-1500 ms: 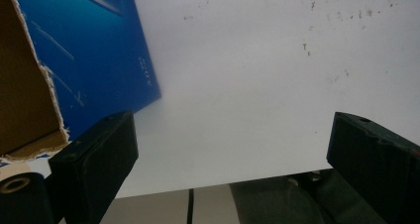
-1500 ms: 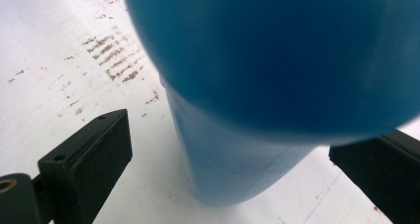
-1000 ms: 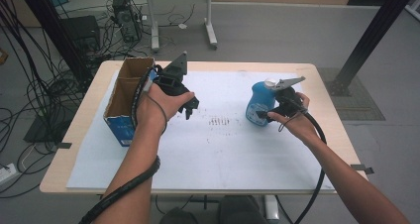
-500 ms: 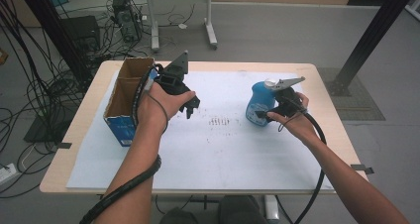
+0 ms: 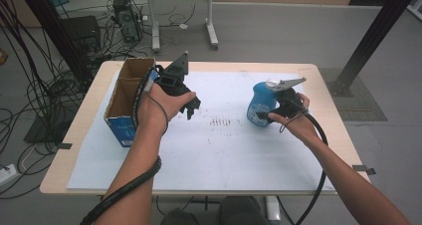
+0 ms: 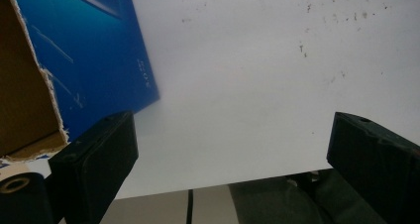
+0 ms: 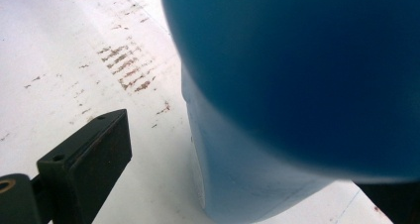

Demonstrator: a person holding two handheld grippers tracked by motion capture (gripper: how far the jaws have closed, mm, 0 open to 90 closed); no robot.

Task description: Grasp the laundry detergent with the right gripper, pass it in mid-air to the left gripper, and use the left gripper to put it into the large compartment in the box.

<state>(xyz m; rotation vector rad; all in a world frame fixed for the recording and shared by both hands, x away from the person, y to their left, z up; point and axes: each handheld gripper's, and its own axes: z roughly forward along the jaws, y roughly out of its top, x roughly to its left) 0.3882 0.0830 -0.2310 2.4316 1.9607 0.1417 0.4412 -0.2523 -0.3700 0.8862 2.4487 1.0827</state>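
Bottle (image 5: 262, 104) looks rigid, smooth, probably slippery plastic, so grip mid-body: right claw (image 5: 271, 116) straddles it, jaws apart, left claw (image 5: 191, 105) hangs wide, empty.

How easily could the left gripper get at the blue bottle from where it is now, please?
Probably not easily: the blue bottle stands across the white sheet between the right gripper's jaws. The left gripper, open, hangs beside the cardboard box. Nothing lies between, but the right gripper crowds the bottle.
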